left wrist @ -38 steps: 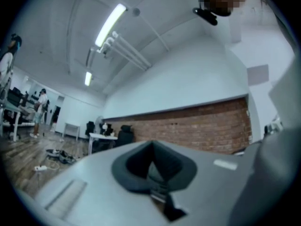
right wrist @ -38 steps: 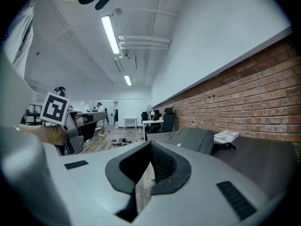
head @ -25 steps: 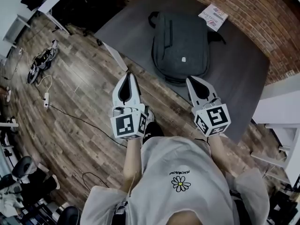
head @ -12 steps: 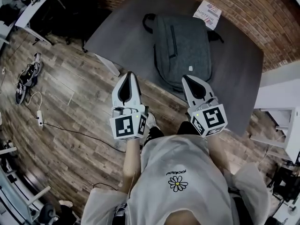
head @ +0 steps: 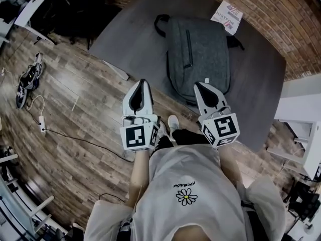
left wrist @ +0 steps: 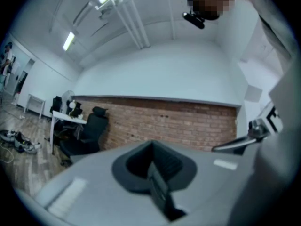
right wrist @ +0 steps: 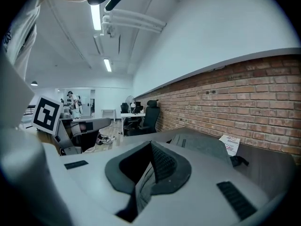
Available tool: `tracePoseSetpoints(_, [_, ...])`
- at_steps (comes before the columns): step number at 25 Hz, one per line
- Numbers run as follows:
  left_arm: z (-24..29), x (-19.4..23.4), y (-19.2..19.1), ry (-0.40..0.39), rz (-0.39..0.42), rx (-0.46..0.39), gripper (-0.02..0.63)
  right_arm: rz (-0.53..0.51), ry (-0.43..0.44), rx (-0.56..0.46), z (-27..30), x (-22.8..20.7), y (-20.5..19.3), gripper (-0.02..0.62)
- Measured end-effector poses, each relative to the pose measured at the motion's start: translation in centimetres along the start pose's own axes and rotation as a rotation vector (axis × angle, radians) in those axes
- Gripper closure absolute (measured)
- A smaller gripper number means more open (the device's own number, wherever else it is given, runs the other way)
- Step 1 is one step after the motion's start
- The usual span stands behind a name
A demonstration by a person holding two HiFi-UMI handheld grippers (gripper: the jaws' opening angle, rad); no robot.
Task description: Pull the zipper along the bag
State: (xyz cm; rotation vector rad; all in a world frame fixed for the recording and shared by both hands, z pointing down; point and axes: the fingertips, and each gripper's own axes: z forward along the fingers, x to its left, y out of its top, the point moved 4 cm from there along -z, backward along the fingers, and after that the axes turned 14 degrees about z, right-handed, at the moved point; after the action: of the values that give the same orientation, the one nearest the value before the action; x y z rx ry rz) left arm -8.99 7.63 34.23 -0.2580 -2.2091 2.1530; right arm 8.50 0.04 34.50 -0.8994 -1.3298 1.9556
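Lying flat on the grey table (head: pixel 135 34), dark bag (head: pixel 200 54), front zipper (head: pixel 189 48) running lengthwise; left gripper (head: pixel 143 84) and right gripper (head: pixel 201 86), jaws pressed together, empty, by the bag's near end; advised: spread both, pin fabric beside the slider, pinch the pull
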Motion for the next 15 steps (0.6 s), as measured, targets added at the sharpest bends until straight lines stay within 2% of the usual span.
tracePoseSetpoints(6, [2.9, 0.1, 0.1, 0.020, 0.033, 0.006, 0.606, 0.033, 0.033, -0.037, 1.6, -1.9, 0.4, 0.594])
tracePoseSetpoints(10, [5.3, -1.3, 1.0, 0.008, 0.082, -0.034, 0.606, 0.026, 0.011, -0.055, 1.7, -4.8, 0.1, 0.594])
tracePoseSetpoints(15, [7.6, -2.4, 1.2, -0.033, 0.089, -0.036, 0.606, 0.054, -0.024, -0.073, 1.7, -6.5, 0.0, 0.594])
